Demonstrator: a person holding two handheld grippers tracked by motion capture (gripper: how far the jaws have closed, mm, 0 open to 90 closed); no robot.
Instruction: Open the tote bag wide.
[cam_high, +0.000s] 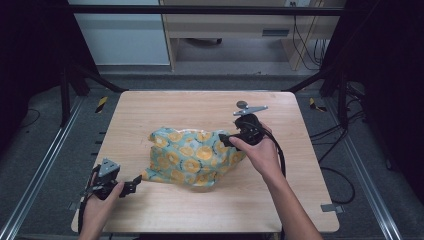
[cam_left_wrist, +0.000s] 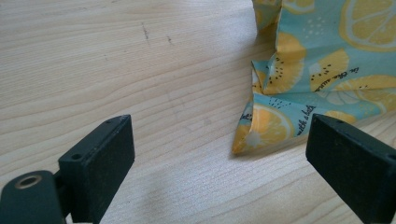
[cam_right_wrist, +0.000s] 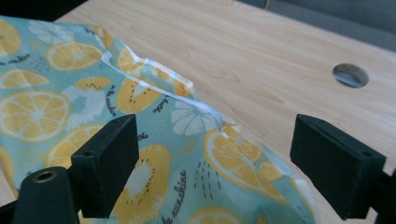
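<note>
A crumpled blue cloth with yellow lemon prints (cam_high: 192, 156) lay in the middle of the light wooden table (cam_high: 280, 200). The left gripper (cam_high: 134, 183) sat wide apart beside its corner, holding nothing. The right gripper (cam_high: 225, 139) hung spread over its other edge, not pinching it.

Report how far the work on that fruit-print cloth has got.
Done: nothing visible; the cloth lies crumpled mid-table. In hand: the right tongs stand open over its right edge, gripping nothing; the left tongs stand open just short of its near-left corner. Left: grasping both sides, then whatever handling follows.
</note>
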